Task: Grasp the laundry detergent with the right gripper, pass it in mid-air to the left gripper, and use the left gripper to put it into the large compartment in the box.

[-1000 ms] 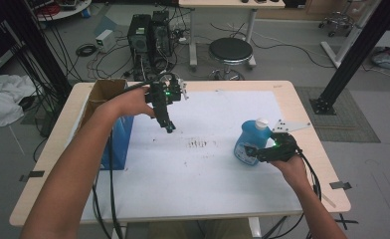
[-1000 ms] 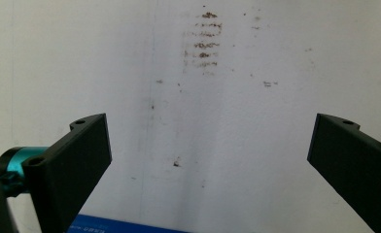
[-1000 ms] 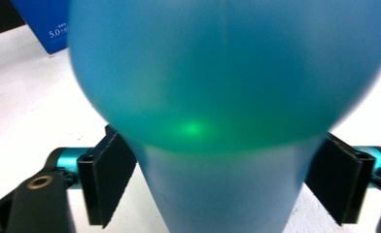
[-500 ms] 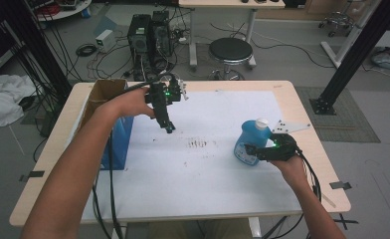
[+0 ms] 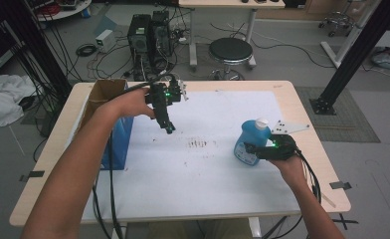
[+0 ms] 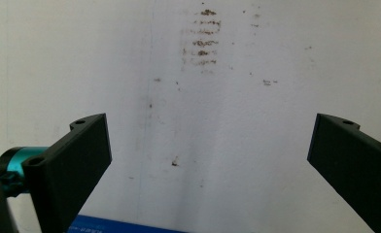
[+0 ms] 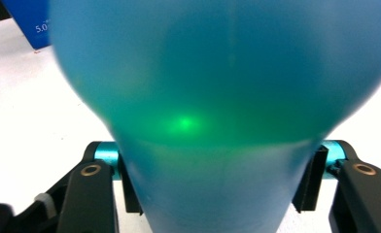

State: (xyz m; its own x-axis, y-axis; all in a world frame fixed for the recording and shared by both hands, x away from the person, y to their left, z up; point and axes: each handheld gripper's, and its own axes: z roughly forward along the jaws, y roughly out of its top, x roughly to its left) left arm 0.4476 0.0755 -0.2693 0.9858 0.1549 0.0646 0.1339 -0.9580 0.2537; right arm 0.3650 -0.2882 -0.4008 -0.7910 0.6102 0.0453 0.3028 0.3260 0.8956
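Blue bottle (image 5: 252, 142) is grasped by right claw (image 5: 262, 148), centre right (likely mid-carry); left claw (image 5: 167, 123), released, is held above counter (image 5: 223, 184).

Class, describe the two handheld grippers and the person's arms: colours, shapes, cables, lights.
Both grippers, left and right, are black with flat rectangular jaws, teal fittings at the jaw bases and a green light. Black cables trail along both forearms. A grey three-cornered plate tops the right one. The arms are bare, no sleeves in view.

a wooden table (image 5: 53, 149) bears a stained white mat (image 5: 203, 174) and an open box (image 5: 114, 130)
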